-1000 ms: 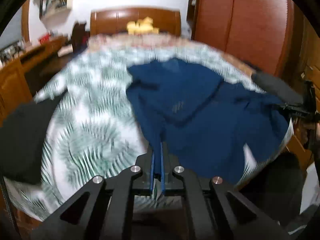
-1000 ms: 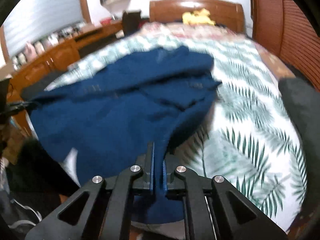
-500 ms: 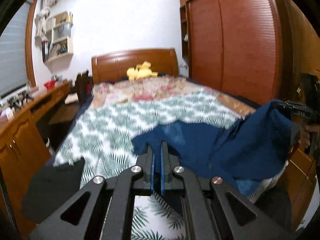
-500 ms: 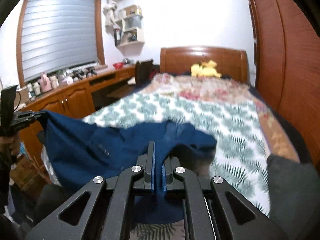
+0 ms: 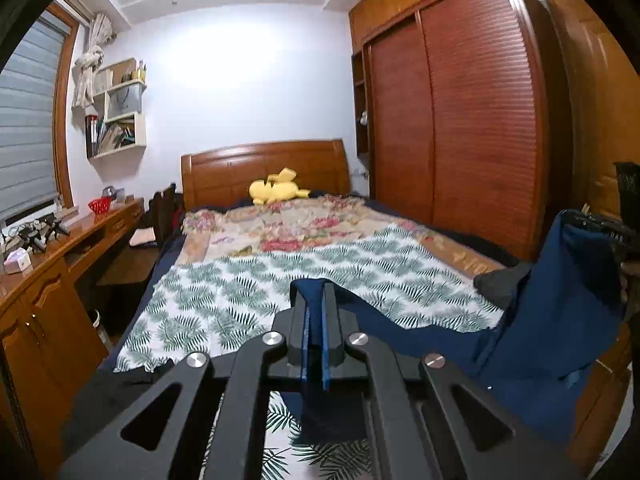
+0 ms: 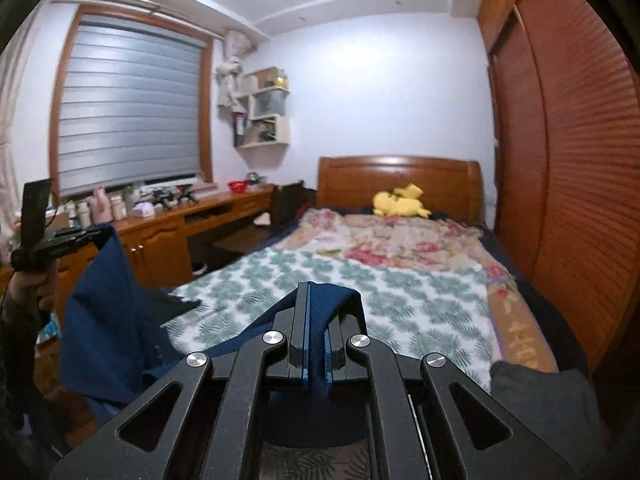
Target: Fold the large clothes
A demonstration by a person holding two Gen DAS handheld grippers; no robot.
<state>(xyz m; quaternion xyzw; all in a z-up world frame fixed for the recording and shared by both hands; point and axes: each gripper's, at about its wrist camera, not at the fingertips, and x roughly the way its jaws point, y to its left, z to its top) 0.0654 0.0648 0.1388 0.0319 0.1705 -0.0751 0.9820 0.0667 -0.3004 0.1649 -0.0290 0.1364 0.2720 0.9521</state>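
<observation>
A large navy blue garment [image 5: 560, 340] hangs in the air between my two grippers at the foot of the bed. My left gripper [image 5: 315, 292] is shut on one edge of it, with cloth pinched between the blue pads. My right gripper [image 6: 318, 296] is shut on another edge of the garment [image 6: 104, 320], which drapes down to the left. Each gripper shows in the other's view, the right one [image 5: 600, 224] at far right, the left one [image 6: 68, 238] at far left.
The bed has a leaf-print sheet [image 5: 280, 280], a floral blanket [image 6: 400, 240] and a yellow plush toy [image 5: 278, 191] by the headboard. A dark garment [image 6: 548, 400] lies at the bed's right corner. A wooden desk [image 6: 180, 224] runs along the left, a wardrobe [image 5: 460, 120] along the right.
Both grippers have lifted the garment off the bed and tilted up, so the views now look level across the room. The garment hangs stretched between them instead of lying spread on the sheet.
</observation>
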